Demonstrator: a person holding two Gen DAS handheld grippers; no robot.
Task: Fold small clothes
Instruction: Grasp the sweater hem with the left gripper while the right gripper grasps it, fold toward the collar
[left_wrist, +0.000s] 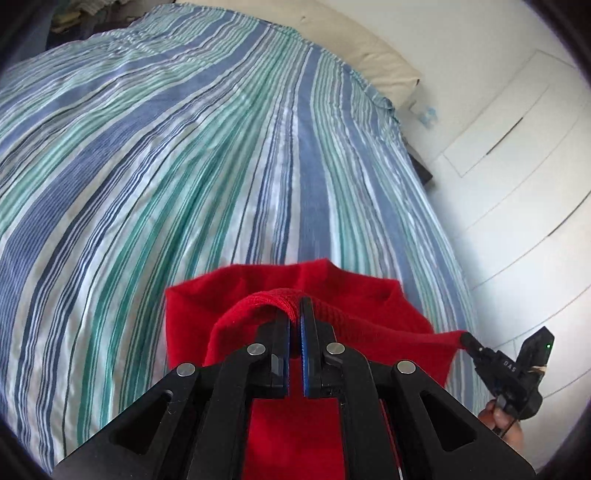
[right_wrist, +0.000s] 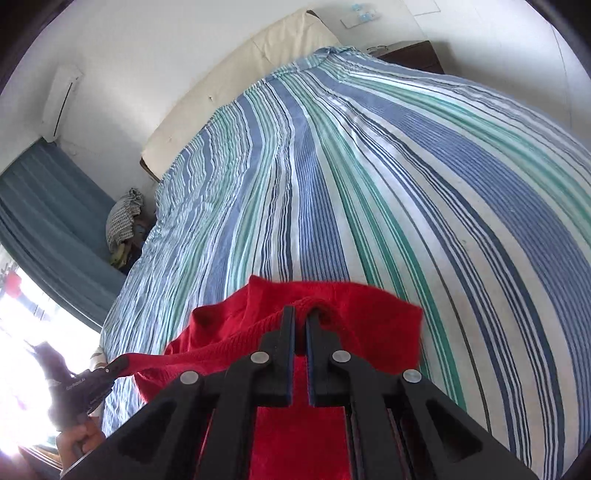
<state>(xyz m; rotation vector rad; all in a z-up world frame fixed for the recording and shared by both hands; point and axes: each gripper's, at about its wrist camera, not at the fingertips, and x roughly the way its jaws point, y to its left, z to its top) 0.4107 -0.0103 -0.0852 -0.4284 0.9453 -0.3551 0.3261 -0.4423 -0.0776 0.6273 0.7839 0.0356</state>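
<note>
A small red knit garment (left_wrist: 236, 295) hangs stretched between my two grippers above the striped bed. My left gripper (left_wrist: 295, 306) is shut on its ribbed edge. My right gripper (right_wrist: 301, 314) is shut on the same ribbed edge of the red garment (right_wrist: 369, 299) at the other end. In the left wrist view the right gripper (left_wrist: 469, 338) shows at the lower right, pinching a corner of the cloth. In the right wrist view the left gripper (right_wrist: 118, 365) shows at the lower left, also pinching the cloth. The lower part of the garment is hidden behind the gripper bodies.
The bed with a blue, green and white striped cover (left_wrist: 184, 147) fills both views. A cream headboard cushion (right_wrist: 258, 62) is at the far end. White wardrobe doors (left_wrist: 517, 184) stand on one side; a blue curtain (right_wrist: 48, 206) and a pile of clothes (right_wrist: 123, 221) on the other.
</note>
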